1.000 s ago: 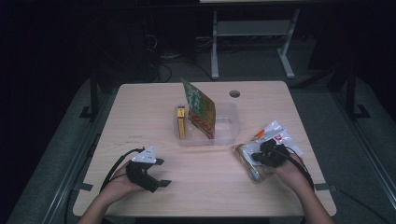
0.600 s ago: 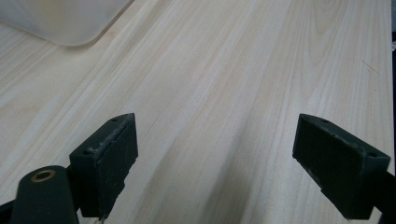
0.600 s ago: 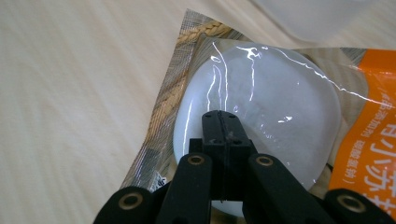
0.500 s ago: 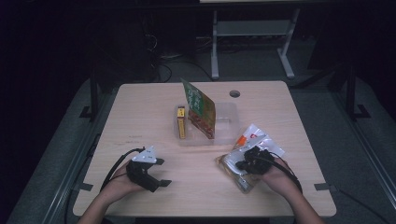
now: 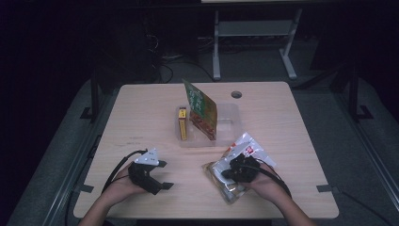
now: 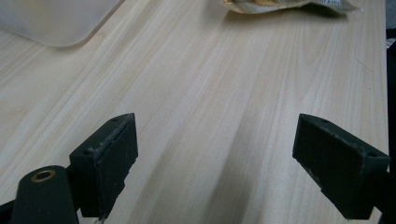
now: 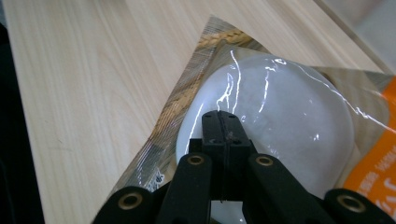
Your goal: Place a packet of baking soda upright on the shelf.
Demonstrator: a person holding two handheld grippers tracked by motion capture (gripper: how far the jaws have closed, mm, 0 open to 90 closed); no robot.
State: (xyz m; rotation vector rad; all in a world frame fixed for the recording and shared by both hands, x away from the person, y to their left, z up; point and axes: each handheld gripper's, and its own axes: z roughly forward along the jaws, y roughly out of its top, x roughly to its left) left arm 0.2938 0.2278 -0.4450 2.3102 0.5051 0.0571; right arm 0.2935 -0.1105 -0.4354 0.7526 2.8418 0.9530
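Right tongs [image 5: 237,168] sit at about 5 o'clock on the tabletop [image 5: 141,113], jaws fully closed on the clear film of the snack packet [image 5: 235,186]. In the right gripper view the tips [image 7: 223,126] meet over the pale round bulge in the packet [image 7: 280,121], so the pinch looks to be on wrapper only, not the contents. The packet lies flat on the wood, touching it, near the front edge, right of centre. You look to be dragging it across the tabletop: keep the pull low and level, go slow, because a thin film pinch can slip or tear. If it bunches, re-grip nearer the sealed edge.

Left tongs [image 5: 157,179] rest at about 7 o'clock, jaws wide apart, nothing between them; in the left gripper view only bare wood lies between the two pads [image 6: 107,154]. Keep them parked, or use them to pin the packet's far corner.

Farther off, near the centre toward 12 o'clock, stands a clear plastic tray [image 5: 230,123] with a green and orange snack bag [image 5: 201,109] leaning upright in it and a narrow yellow box [image 5: 182,125] beside that on its left. The tray is near the packet, not touching.
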